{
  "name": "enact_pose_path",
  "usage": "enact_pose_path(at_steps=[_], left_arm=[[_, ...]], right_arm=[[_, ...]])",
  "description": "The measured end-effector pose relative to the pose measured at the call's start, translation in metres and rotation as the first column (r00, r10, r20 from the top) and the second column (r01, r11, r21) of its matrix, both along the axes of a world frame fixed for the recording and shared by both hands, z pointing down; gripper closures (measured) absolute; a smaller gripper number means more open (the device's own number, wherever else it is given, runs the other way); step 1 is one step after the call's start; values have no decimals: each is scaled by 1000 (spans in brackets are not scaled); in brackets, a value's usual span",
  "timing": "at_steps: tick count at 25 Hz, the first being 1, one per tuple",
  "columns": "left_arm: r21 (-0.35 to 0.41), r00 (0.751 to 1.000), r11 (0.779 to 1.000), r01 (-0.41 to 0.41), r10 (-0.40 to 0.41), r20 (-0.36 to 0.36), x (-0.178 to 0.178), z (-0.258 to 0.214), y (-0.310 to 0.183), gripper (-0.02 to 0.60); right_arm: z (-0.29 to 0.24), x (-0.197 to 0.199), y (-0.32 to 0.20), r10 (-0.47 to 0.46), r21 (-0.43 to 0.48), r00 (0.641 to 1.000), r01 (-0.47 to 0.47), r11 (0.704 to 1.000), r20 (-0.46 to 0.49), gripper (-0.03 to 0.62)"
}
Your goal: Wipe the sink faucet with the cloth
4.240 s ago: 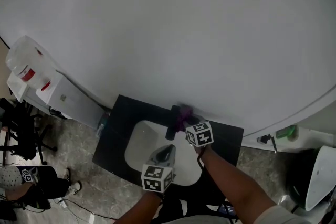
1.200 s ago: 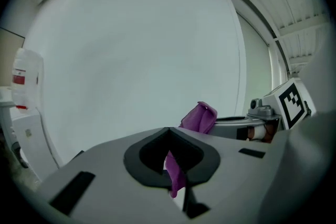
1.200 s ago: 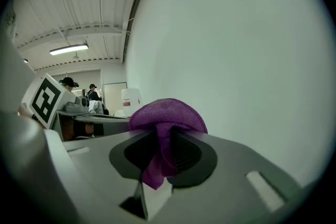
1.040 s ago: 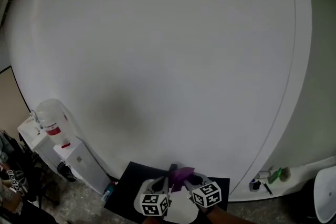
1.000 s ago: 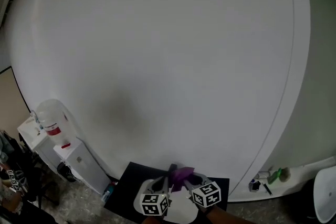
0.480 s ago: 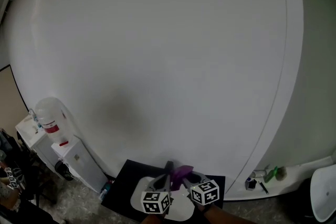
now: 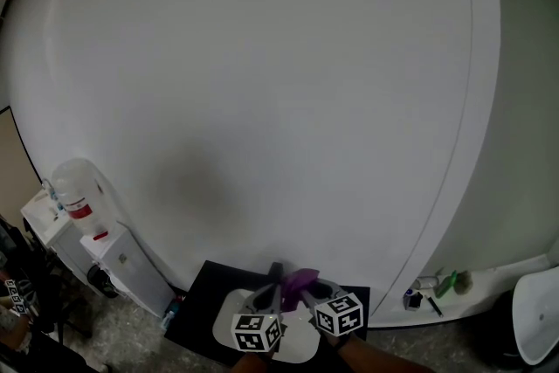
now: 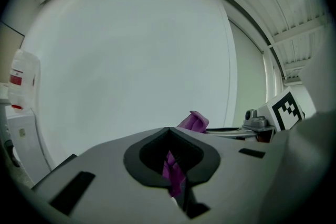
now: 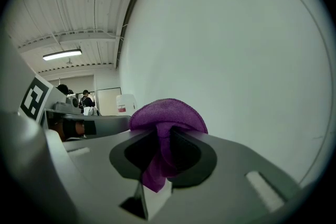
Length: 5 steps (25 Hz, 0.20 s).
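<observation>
Two tools meet at 6 o'clock in the head view, above a white sink (image 7: 229, 329) set into a black counter (image 7: 194, 310). The left tool (image 7: 267, 301) has its jaws drawn together on a thin purple strip of the cloth (image 7: 300, 279), as its own view shows. The right tool (image 7: 316, 298) is likewise clamped on the cloth, which bulges out over its closed jaws in a rounded fold. The cloth sits at 12 o'clock from both tools, bunched between them. A dark faucet (image 7: 275, 272) stands just beside it at 9 o'clock; whether they touch cannot be told. At 8 o'clock in the head view, well apart, stands a white water dispenser (image 7: 79, 218).
</observation>
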<state>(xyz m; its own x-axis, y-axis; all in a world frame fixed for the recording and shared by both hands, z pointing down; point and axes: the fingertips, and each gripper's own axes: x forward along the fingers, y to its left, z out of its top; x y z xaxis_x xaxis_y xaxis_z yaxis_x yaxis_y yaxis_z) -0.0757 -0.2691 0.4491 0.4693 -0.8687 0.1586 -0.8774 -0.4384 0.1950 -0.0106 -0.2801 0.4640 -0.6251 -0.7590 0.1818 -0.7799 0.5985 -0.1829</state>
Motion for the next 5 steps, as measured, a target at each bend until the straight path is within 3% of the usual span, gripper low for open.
enact_pose_path(at_steps=[5], left_arm=[[0,1000,1000,-4,4,-4,-1,0,0,577]], right_arm=[[-2,0,-1,8,5,1000,-8,1000,4,522]])
